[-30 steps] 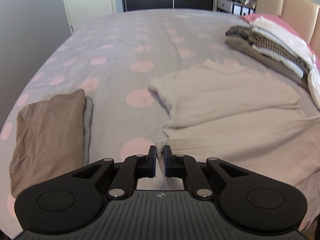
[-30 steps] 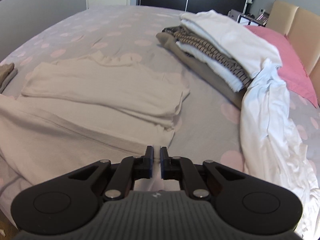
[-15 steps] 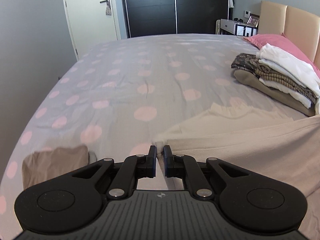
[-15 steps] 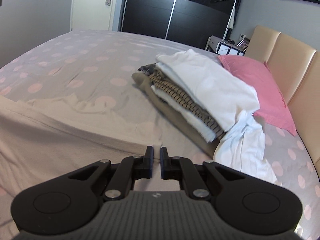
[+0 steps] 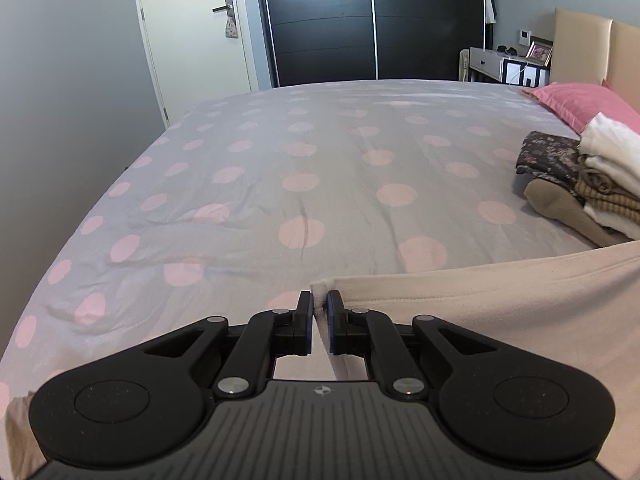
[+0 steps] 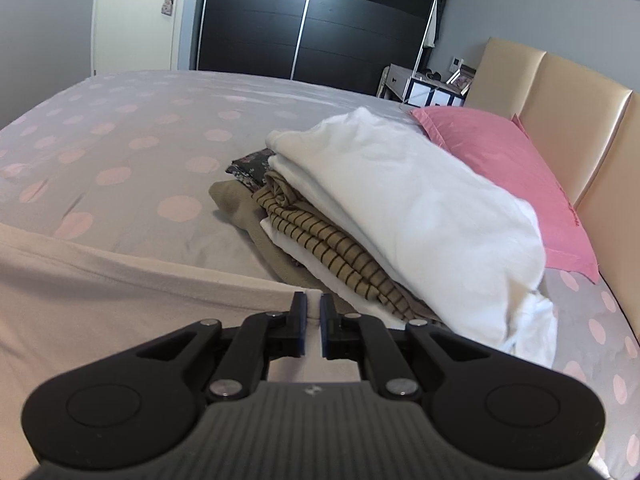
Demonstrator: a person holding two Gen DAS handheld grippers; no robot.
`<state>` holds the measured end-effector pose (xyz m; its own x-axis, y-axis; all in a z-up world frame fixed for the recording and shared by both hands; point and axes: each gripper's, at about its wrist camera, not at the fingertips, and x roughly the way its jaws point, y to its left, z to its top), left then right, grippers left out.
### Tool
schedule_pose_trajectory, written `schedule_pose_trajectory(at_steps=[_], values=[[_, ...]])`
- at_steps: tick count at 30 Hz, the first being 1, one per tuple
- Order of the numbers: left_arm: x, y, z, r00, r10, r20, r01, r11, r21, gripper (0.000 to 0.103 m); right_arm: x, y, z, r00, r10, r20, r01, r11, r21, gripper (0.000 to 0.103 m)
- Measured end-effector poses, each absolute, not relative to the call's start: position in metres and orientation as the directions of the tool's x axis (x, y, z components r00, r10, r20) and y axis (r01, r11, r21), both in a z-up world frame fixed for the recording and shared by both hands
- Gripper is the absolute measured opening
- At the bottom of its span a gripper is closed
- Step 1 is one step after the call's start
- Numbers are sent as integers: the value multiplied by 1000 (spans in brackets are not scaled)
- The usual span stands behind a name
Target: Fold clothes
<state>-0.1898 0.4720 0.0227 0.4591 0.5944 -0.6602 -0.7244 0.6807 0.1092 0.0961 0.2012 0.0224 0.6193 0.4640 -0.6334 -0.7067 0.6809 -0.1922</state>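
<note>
A beige garment (image 5: 500, 312) is stretched between both grippers above the bed (image 5: 320, 168). My left gripper (image 5: 319, 304) is shut on its left hem corner, which pokes up between the pads. In the right wrist view the same beige garment (image 6: 120, 300) runs off to the left, and my right gripper (image 6: 313, 304) is shut on its right hem corner. The lower part of the garment is hidden behind the raised hem.
A pile of clothes (image 6: 380, 208) with a white top layer and a striped piece lies on the right of the grey, pink-dotted bed, next to a pink pillow (image 6: 512, 168) and the headboard (image 6: 560, 100). A black wardrobe (image 5: 360, 20) and a door (image 5: 192, 32) stand beyond.
Both grippers have carried the hem forward across the bed over the rest of the garment. The folded brown piece at the left and the garment's upper half have dropped out of view.
</note>
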Motion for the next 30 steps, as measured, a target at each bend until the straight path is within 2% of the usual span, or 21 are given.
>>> schedule_pose_trajectory(at_steps=[12,21,28,30], values=[[-153,503,-39,393,575,-717,-739,662,125,5,133,244,-45,613,375,-696,-682,696,-225,8],[-147,508,-39,393,618,-681,-773,623,119,5,140,254,-56,648,338,-682,-616,760,-209,7],[-139,511,-58,366,572,-734,-752,647,129,6,136,262,-71,630,315,-710,-636,734,-239,8],[-138,511,-61,360,562,-745,-749,650,129,7,136,261,-74,620,306,-722,-639,731,-239,12]])
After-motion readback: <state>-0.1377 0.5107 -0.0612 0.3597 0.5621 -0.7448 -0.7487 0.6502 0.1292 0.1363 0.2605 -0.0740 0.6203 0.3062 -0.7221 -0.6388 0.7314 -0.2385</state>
